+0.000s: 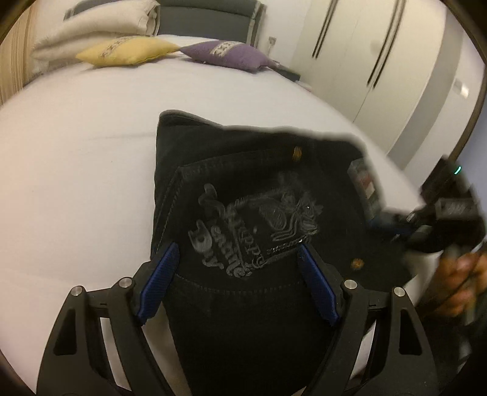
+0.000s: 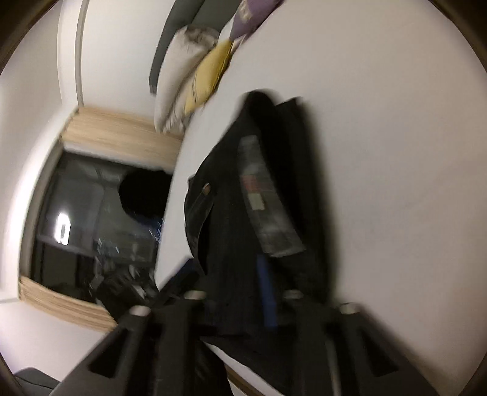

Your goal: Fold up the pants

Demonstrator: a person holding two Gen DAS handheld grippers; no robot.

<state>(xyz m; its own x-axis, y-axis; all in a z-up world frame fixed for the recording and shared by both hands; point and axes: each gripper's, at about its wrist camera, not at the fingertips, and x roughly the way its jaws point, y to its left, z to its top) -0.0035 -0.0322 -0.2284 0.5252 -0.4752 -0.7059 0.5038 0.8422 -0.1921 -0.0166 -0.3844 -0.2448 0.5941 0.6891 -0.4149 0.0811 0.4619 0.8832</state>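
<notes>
- Pants (image 1: pixel 243 189): black, folded on white bed (image 1: pixel 76 152).
- Left tongs (image 1: pixel 237 265) spread wide over pants' pocket embroidery.
- Right tongs (image 2: pixel 243 292) clamped on pants' edge; view blurred.

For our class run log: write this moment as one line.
left gripper: open over pants | right gripper: shut on pants | bed

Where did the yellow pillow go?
In the left wrist view the yellow pillow lies at the far end of the bed, between the beige pillow and the purple pillow.

One pants (image 1: pixel 243 182) — two tools (image 1: pixel 234 274) (image 2: pixel 264 292) — three pillows (image 1: pixel 127 51).
</notes>
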